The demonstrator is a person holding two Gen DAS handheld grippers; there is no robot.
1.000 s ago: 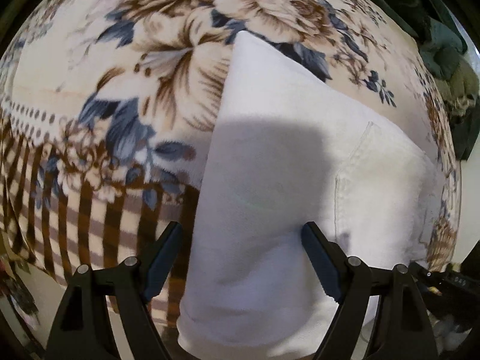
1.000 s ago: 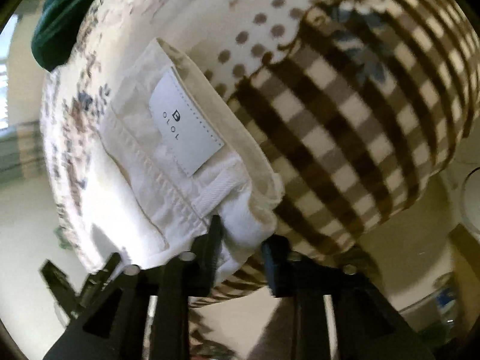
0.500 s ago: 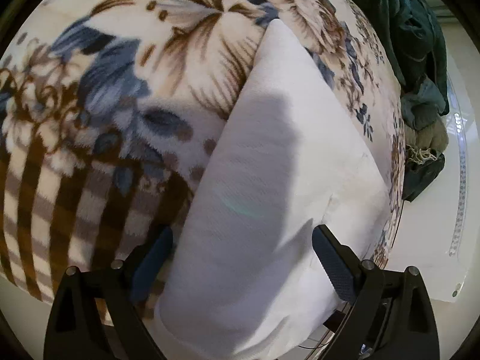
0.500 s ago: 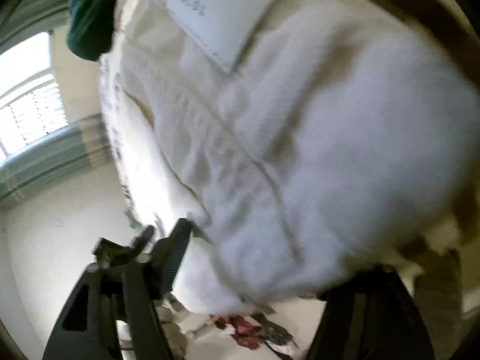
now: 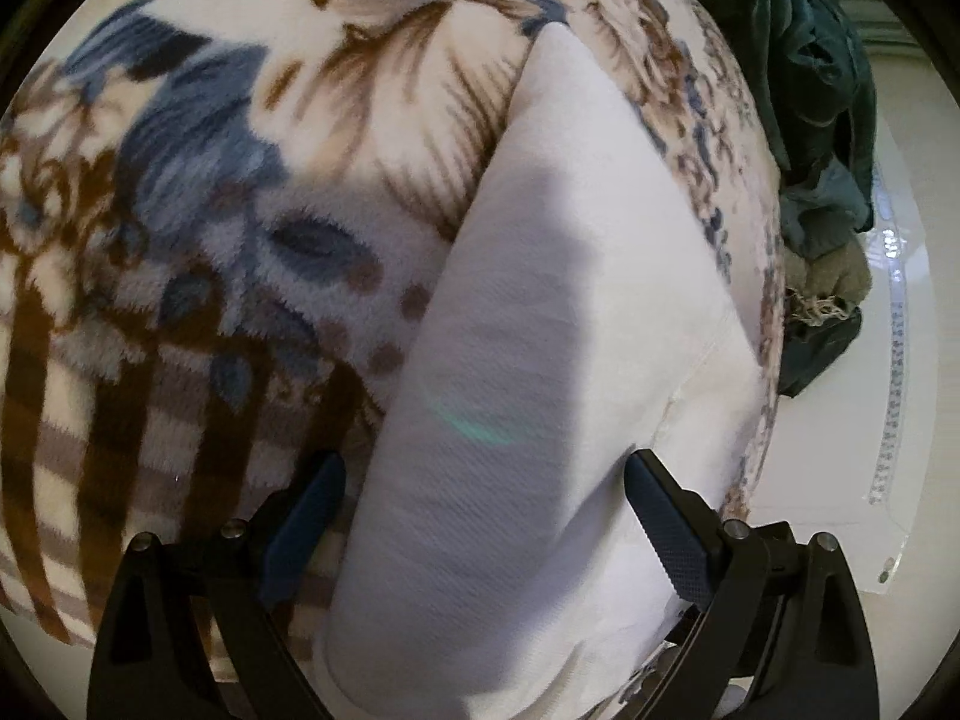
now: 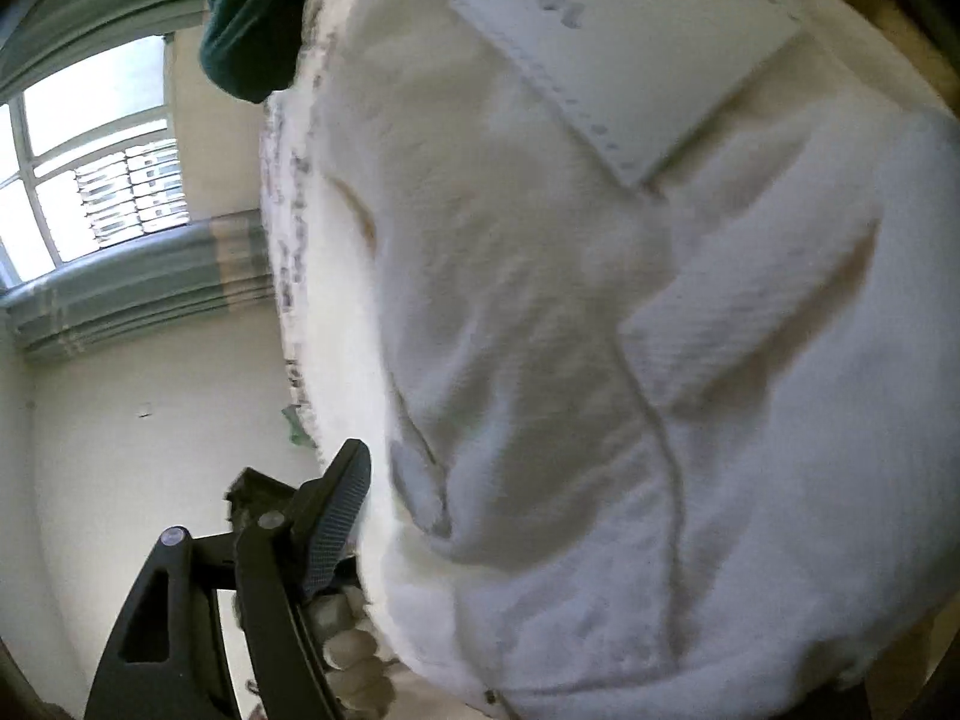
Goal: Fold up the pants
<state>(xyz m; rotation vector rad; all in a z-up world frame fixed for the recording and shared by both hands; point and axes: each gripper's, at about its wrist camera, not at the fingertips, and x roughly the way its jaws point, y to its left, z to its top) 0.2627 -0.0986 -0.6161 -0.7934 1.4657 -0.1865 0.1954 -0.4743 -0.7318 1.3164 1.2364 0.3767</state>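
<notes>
Plainly mid-fold: the white pants [image 5: 540, 360] lie folded lengthwise on the floral blanket [image 5: 210, 180], near its right edge. The left gripper [image 5: 480, 516] straddles them, released. The right gripper's [image 6: 540, 516] state I cannot tell; the waistband label [image 6: 624, 48] looms close. Next, probably, clench both and fold across.

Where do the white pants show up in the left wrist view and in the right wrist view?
Left wrist: the folded white fabric pants run from upper centre to the bottom edge, between the open fingers of the left gripper.
Right wrist: they fill the centre and right, the white rectangular brand patch at top.
Shared landmark: the dark green garment pile near the top of each.
</notes>
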